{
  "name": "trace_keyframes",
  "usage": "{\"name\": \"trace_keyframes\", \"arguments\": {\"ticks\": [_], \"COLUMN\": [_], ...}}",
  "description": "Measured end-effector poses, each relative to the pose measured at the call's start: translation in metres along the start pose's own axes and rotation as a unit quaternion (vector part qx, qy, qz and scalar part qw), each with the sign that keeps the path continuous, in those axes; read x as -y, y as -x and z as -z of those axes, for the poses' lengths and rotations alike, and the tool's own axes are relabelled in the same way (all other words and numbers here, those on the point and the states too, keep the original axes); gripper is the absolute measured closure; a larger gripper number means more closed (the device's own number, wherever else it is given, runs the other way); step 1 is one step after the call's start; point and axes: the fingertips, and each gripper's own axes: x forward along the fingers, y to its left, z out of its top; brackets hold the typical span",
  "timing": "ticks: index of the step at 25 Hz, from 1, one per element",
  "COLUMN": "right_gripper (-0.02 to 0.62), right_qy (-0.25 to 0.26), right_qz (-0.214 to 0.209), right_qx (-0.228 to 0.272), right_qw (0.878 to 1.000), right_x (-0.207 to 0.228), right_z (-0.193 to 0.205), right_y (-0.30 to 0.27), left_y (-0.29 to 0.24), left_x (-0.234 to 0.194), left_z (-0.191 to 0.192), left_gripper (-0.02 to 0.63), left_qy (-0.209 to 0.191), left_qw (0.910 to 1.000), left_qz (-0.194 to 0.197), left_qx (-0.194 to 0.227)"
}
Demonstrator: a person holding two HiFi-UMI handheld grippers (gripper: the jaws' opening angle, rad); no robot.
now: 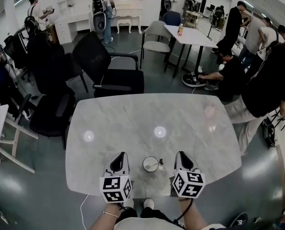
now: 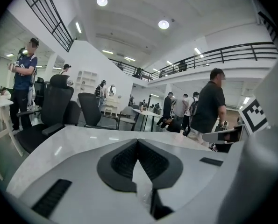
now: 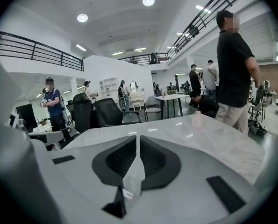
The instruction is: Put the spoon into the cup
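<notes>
A small white cup (image 1: 150, 164) stands near the front edge of the grey marble table (image 1: 132, 119), between my two grippers. A thin spoon (image 1: 157, 164) rests in the cup, its handle leaning over the right rim. My left gripper (image 1: 119, 157) hangs just left of the cup, its jaws shut and empty (image 2: 138, 143). My right gripper (image 1: 180, 155) hangs just right of the cup, its jaws closed to a thin slit with nothing between them (image 3: 139, 141). Neither gripper view shows the cup or the spoon; both look level across the table top.
Black office chairs (image 1: 114, 71) stand at the table's far side and far left. A person in black (image 1: 271, 80) stands by the right edge. A pale pink object (image 1: 209, 111) sits on the table's far right. Farther back are a white table (image 1: 192, 35) and several people.
</notes>
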Motion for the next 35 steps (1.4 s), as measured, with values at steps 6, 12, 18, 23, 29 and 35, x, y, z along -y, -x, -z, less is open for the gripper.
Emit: {"name": "trace_keyframes", "arguments": {"ticks": [6,12,18,23,29,35], "right_gripper": [0.557,0.565,0.565,0.565,0.565,0.565], "right_qy": [0.017,0.019,0.022,0.021,0.022,0.025], "right_qz": [0.014,0.018,0.016,0.013,0.008,0.003], "right_qx": [0.03,0.046,0.057,0.059,0.057,0.055], "right_qw": [0.999,0.999,0.998,0.998,0.998,0.998], "right_x": [0.012,0.018,0.021,0.017,0.012,0.009], "right_z": [-0.024,-0.038,-0.043,-0.046,-0.044,-0.04], "right_y": [0.007,0.014,0.014,0.014,0.016,0.021], "left_y": [-0.005,-0.007,-0.009,-0.008,-0.003,0.003], "left_x": [0.007,0.014,0.02,0.017,0.012,0.012], "left_z": [-0.029,-0.043,-0.046,-0.048,-0.045,-0.042], "left_gripper": [0.588,0.588,0.588,0.588,0.588,0.588], "left_qy": [-0.012,-0.015,-0.02,-0.02,-0.021,-0.022], "left_qw": [0.9993,0.9985,0.9978,0.9976,0.9977,0.9979], "left_qz": [0.009,0.014,0.016,0.014,0.009,0.007], "left_qx": [0.033,0.052,0.062,0.065,0.063,0.061]}}
